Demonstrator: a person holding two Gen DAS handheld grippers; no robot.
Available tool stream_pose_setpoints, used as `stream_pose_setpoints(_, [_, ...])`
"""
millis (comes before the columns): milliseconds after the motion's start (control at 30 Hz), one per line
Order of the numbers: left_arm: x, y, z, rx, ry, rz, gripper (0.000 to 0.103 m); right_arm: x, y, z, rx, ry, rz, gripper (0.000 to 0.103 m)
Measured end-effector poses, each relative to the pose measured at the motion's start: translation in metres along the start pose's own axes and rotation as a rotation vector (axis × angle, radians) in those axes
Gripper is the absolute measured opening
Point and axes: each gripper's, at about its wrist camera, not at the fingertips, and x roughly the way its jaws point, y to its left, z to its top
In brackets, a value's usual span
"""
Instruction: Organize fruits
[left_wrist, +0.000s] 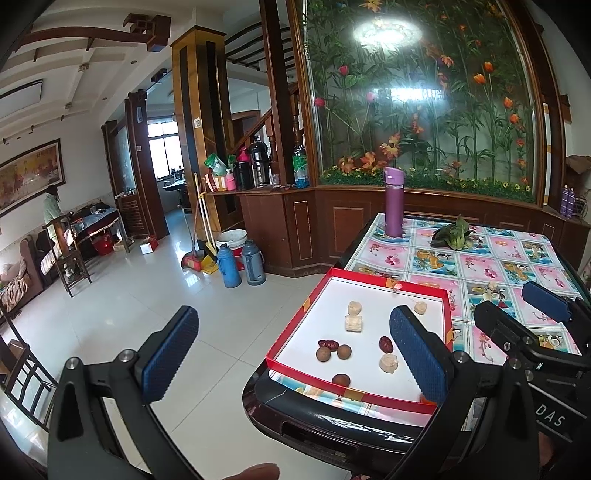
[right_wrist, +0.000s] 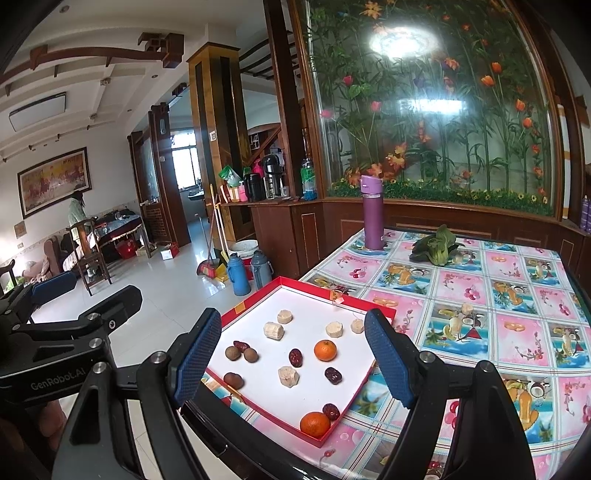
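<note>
Two grippers are hovering at the near edge of the table (right_wrist: 517, 332), and I am holding both wide open and empty. The red-rimmed tray (right_wrist: 258, 299) of fruit is lying just ahead of my right gripper (right_wrist: 293, 363), its long axis running near-to-far. My left gripper (left_wrist: 291, 354) is hanging over the floor, left of the tray. The nearest mandarin (right_wrist: 314, 424) is sitting in the tray's near corner, closer to my right.
</note>
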Motion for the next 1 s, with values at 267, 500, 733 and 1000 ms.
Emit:
stream_pose_setpoints(267, [0.003,-0.003,-0.004,-0.001,0.008,0.006,0.103,0.001,-0.002,-0.001,0.006,0.011,0.0,0.08])
stream_pose_setpoints(500, [0.008,-0.007,-0.01,0.0,0.025,-0.007,0.103,0.003,-0.002,-0.002,0.009,0.02,0.003,0.08])
stream_pose_setpoints(733, [0.011,-0.008,-0.01,-0.002,0.032,-0.013,0.103,0.006,-0.001,-0.004,0.017,0.023,-0.001,0.08])
stream_pose_setpoints(1000, [0.02,-0.006,-0.012,0.003,0.047,-0.01,0.103,0.014,-0.003,-0.003,0.045,0.034,-0.004,0.08])
